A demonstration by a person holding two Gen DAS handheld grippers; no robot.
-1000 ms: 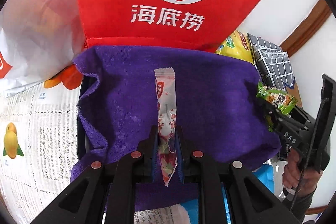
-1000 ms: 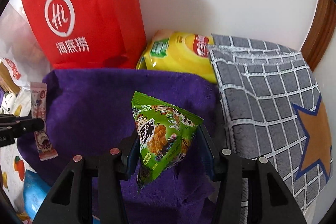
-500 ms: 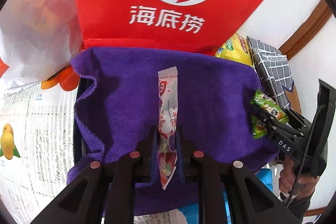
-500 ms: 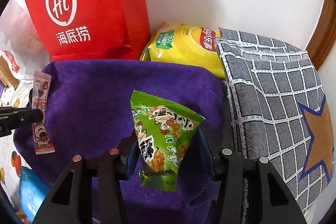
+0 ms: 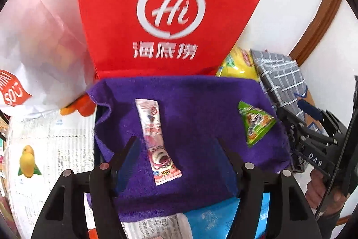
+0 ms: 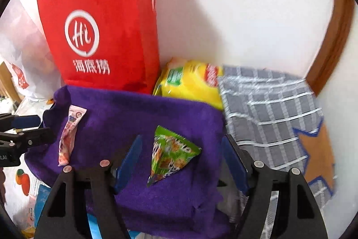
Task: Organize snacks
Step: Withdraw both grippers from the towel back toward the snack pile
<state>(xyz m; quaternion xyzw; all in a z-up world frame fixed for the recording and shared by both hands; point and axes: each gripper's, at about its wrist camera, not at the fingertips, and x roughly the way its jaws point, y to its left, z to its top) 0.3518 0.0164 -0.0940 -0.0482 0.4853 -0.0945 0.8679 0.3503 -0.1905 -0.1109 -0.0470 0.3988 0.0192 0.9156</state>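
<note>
A long pink-and-white snack stick lies flat on a purple towel, in the gap between the fingers of the left gripper and nearer its left finger, touching neither pad. That gripper's jaws are opening and hold nothing. A green triangular snack pouch lies on the same towel between the fingers of the right gripper, clear of both blue pads; its jaws are also opening and empty. The towel is plush and rumpled at its edges. Beyond both grippers stands a stiff red paper bag with a white round logo. Beside it sits a glossy yellow chip bag, and right of the right gripper lies a grey checked cloth with an orange star.
</note>
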